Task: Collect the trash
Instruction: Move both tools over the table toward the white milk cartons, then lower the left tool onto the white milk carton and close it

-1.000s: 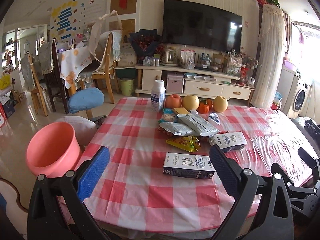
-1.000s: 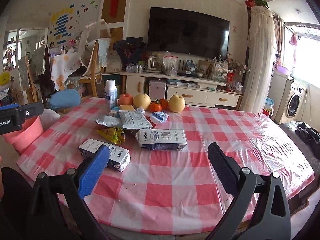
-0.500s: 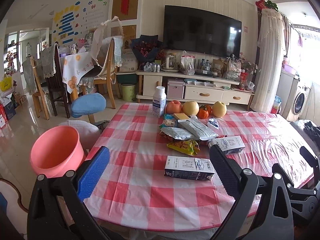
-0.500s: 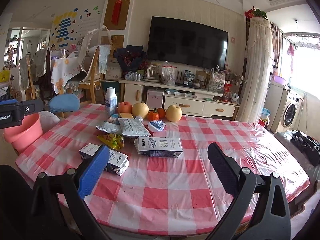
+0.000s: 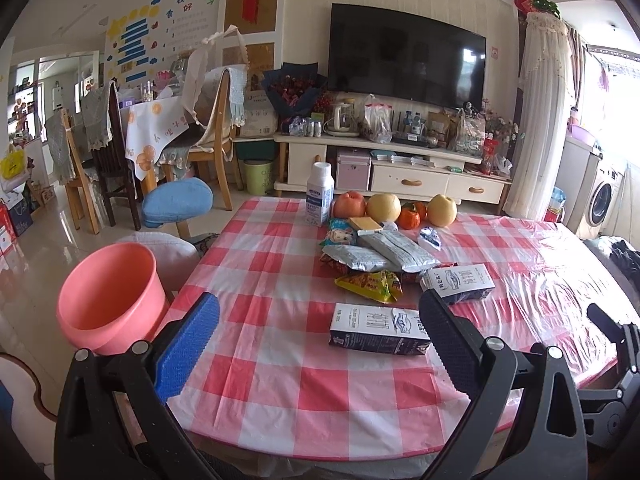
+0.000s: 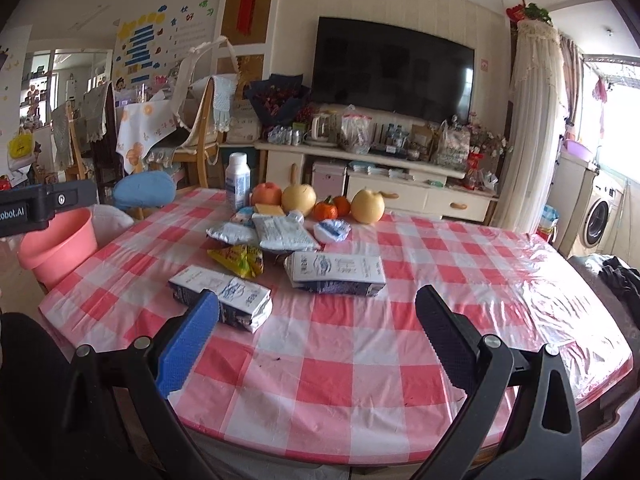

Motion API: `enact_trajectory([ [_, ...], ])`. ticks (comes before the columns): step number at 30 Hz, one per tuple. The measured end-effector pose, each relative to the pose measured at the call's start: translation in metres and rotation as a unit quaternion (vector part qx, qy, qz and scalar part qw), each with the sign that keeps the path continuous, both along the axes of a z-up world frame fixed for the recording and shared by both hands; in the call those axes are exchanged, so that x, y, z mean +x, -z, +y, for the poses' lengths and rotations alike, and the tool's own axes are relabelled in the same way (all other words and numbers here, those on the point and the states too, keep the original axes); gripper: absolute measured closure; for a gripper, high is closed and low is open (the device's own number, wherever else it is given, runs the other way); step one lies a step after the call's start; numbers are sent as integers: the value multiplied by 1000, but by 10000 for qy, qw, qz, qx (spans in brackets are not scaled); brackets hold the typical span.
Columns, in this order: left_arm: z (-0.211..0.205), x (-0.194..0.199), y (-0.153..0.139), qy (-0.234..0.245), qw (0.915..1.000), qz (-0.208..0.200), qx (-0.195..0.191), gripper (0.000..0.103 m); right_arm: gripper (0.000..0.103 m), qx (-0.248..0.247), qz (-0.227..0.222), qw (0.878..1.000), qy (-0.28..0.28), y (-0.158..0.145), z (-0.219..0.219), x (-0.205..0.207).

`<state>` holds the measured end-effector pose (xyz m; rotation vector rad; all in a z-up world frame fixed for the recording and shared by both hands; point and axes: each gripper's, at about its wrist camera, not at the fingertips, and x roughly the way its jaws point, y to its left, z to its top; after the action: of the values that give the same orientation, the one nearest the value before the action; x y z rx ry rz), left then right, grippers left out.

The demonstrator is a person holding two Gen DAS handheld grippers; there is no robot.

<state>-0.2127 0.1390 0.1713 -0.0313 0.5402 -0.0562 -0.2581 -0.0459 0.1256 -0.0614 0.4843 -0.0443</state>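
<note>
Trash lies on a red-checked table (image 5: 280, 360): a flattened milk carton (image 5: 378, 329) nearest me, a second carton (image 5: 458, 283), a yellow snack wrapper (image 5: 370, 285), silver wrappers (image 5: 360, 257) and a white bottle (image 5: 319, 194). A pink bucket (image 5: 106, 298) stands left of the table. My left gripper (image 5: 320, 344) is open and empty, above the near table edge. My right gripper (image 6: 316, 340) is open and empty too; the cartons (image 6: 220, 294) (image 6: 336, 273), wrapper (image 6: 238, 260) and bucket (image 6: 56, 246) lie ahead of it.
Fruit (image 5: 384, 208) sits in a row behind the trash. A blue-cushioned stool (image 5: 176, 202) and wooden chairs (image 5: 212, 140) stand left of the table. A TV cabinet (image 5: 400, 176) lines the far wall. A washing machine (image 5: 604, 204) is at the right.
Both grippers have drawn back and risen a little from the table; the objects look smaller and lower in view. Nothing on the table moved.
</note>
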Motion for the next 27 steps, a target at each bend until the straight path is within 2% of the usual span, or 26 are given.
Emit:
enact_trajectory([
  [6,-3,11,16,12,9998,199,23,5,4,95,399,9989,-207,17,-1,9],
  [19,-9,38,60,48,9974,711,99,5,4,430,693,9964,-222,27,-25,28],
  [23,-7,47,77,190,9946,991,-226,5,4,784,824,9933,-212,31,-39,38],
  [27,-1,56,90,389,9872,1317,-813,5,4,1011,969,9894,-372,37,-42,48],
])
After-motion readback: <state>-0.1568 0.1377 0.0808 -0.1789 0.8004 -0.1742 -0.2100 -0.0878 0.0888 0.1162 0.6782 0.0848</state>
